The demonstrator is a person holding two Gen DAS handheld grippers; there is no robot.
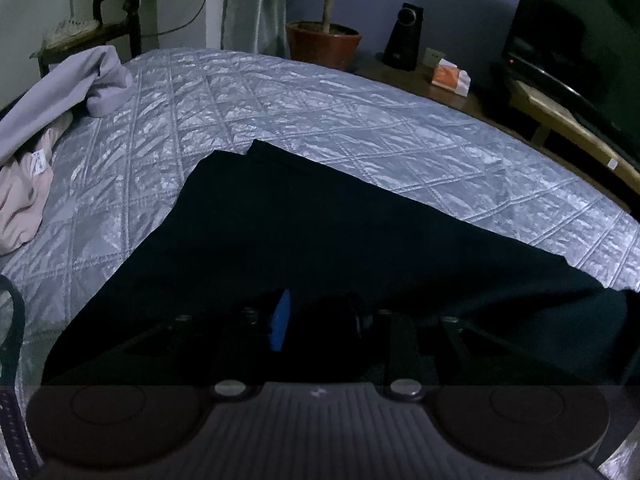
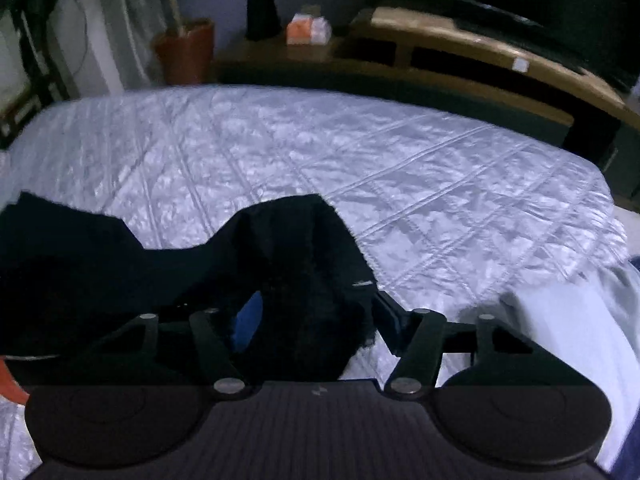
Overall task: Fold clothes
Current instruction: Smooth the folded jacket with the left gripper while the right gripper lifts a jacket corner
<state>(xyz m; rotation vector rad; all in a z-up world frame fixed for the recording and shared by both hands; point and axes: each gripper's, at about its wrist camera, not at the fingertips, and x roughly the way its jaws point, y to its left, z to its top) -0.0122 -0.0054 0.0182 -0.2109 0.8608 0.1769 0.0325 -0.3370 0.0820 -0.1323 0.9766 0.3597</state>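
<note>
A black garment (image 1: 300, 220) lies spread across the silvery quilted bedcover (image 1: 320, 112), filling the lower half of the left wrist view. My left gripper (image 1: 326, 320) is shut on a dark bunch of that garment; one blue pad (image 1: 282, 320) shows beside the cloth. In the right wrist view the same black garment (image 2: 80, 260) rises in a hump between the fingers of my right gripper (image 2: 316, 312). The blue pads (image 2: 248, 320) press on the bunched cloth from both sides, so it is shut on a thick fold. The bedcover (image 2: 320, 152) stretches beyond.
A grey garment (image 1: 60, 92) and a pink one (image 1: 24, 200) lie heaped at the bed's left edge. Past the far edge stand a plant pot (image 1: 324, 42), a dark speaker (image 1: 404, 36), an orange box (image 1: 450, 76), a wooden bench (image 1: 560, 120) and a television (image 1: 580, 40).
</note>
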